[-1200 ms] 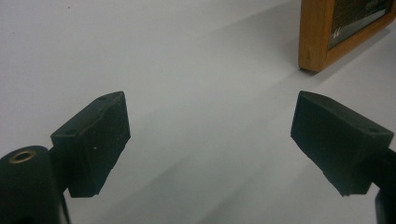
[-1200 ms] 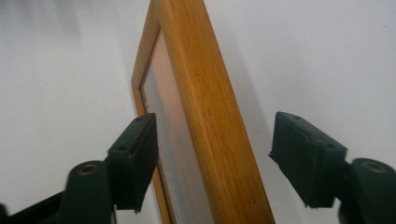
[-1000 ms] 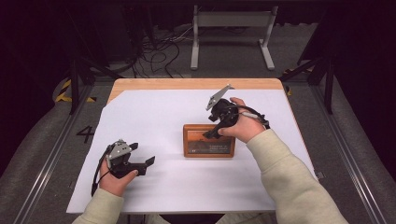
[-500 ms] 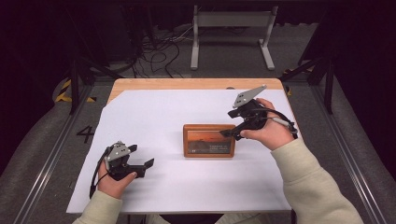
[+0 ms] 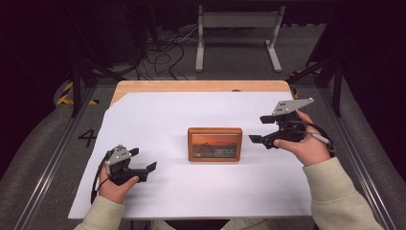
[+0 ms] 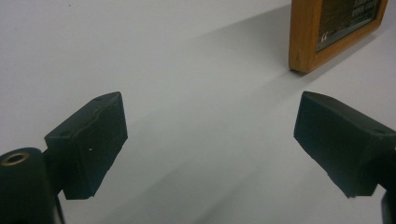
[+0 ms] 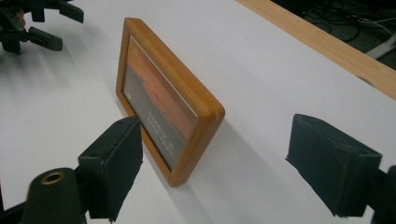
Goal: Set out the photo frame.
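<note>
Picture frame (image 5: 214,144) lies flat mid tabletop (image 5: 158,110). Right claw (image 5: 262,130) just beside its right edge, jaws just opened wide, empty. Left claw (image 5: 142,160) wide open, empty, well apart. Keep clear of frame w/o nudging it.

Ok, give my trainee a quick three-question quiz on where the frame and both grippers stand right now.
1. True or false: the picture frame lies flat on the white sheet.
2. Which gripper is nearer the frame?
3. Is anything between the jaws of the left gripper?

Key:
1. True.
2. The right gripper, just off the frame's right end, jaws open and not touching it.
3. No; they stand open over bare sheet.
</note>
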`<state>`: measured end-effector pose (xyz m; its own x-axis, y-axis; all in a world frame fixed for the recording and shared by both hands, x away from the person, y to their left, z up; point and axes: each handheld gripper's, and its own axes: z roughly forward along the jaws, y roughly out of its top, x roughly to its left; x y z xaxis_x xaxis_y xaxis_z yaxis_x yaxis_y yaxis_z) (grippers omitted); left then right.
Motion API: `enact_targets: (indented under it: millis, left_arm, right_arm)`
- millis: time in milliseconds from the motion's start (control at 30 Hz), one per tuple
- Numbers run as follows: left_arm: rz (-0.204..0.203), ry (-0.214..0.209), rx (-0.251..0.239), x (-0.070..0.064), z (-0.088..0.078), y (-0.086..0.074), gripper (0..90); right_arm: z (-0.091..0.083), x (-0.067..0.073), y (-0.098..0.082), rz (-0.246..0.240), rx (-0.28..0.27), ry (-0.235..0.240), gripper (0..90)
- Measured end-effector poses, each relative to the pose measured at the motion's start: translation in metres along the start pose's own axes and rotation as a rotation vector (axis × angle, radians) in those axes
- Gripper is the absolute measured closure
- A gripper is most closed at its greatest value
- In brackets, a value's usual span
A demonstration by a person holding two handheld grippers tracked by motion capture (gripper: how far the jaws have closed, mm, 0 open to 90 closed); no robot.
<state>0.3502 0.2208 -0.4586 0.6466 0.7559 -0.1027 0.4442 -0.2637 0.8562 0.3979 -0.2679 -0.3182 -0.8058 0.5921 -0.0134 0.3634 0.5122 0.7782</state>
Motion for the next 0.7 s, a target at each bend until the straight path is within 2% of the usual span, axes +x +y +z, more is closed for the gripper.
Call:
enact_targets:
  millis: [100,233,267,500,600,700]
  left_arm:
    - [0.007,0.001,0.002,0.000,0.000,0.000,10.1]
    - [0.002,-0.001,-0.001,-0.002,-0.001,0.001,10.1]
    - [0.016,0.004,-0.006,-0.001,-0.001,0.001,10.1]
    - [0.021,0.011,-0.013,-0.002,-0.002,0.002,10.1]
    - [0.025,0.011,-0.012,-0.002,-0.002,0.002,10.1]
    - [0.025,0.009,-0.014,-0.002,-0.001,0.002,10.1]
  right_arm:
    - [-0.004,0.000,-0.009,0.024,-0.023,-0.016,18.7]
    - [-0.009,-0.001,-0.035,0.096,-0.061,-0.056,16.8]
    - [-0.010,-0.001,-0.040,0.105,-0.069,-0.063,16.3]
    - [-0.005,0.000,-0.074,0.148,-0.087,-0.132,7.6]
    - [-0.002,0.000,-0.087,0.180,-0.111,-0.145,6.1]
    - [0.001,0.002,-0.101,0.170,-0.156,-0.164,5.3]
